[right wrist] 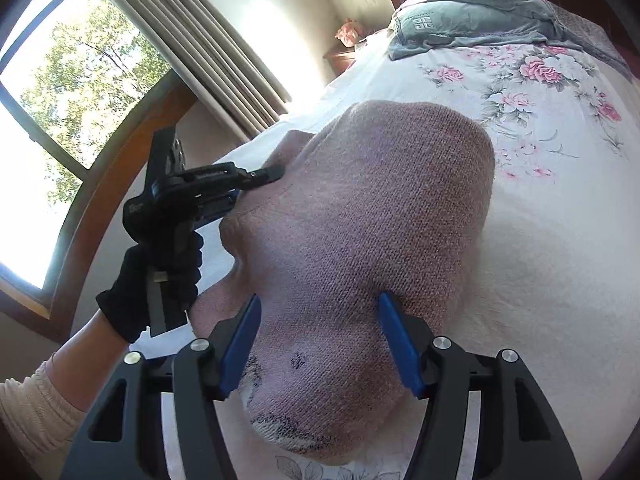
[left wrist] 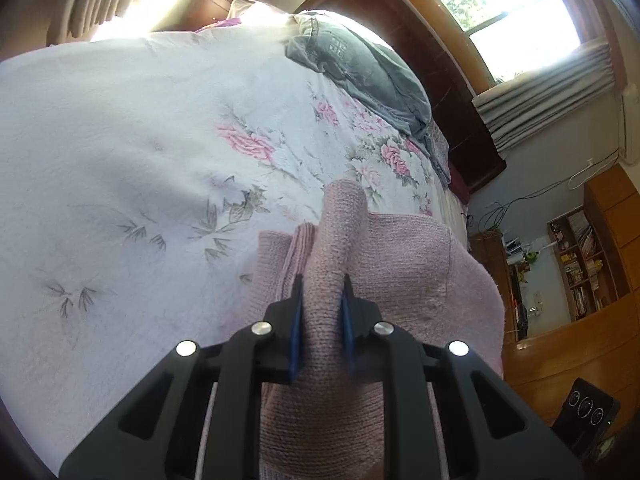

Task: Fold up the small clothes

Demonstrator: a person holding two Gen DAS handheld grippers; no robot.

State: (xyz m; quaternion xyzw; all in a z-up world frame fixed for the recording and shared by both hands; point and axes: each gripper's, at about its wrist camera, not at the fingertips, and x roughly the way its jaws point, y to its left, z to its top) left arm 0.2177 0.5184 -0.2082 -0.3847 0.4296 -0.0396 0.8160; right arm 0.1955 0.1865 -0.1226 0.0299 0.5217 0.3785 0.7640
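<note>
A pink knit garment (left wrist: pixel 400 264) lies bunched on the floral bedspread (left wrist: pixel 140 140). My left gripper (left wrist: pixel 322 284) is shut on a raised fold of it, which stands up between the blue pads. In the right wrist view the garment (right wrist: pixel 380 208) bulges up in a mound, with dark marks near its white near hem. My right gripper (right wrist: pixel 320 300) is open, its blue fingers (right wrist: pixel 244 340) wide apart on either side of the cloth. The left gripper (right wrist: pixel 276 172), held by a black-gloved hand (right wrist: pixel 160 280), pinches the garment's left edge.
A grey folded cloth (right wrist: pixel 460 20) lies at the head of the bed against the dark wooden headboard (left wrist: pixel 440 60). Pink flowers (right wrist: pixel 348 32) stand on a nightstand. Curtained windows (right wrist: pixel 60 100), wooden shelves (left wrist: pixel 580 264) and a wooden desk (left wrist: pixel 560 360) surround the bed.
</note>
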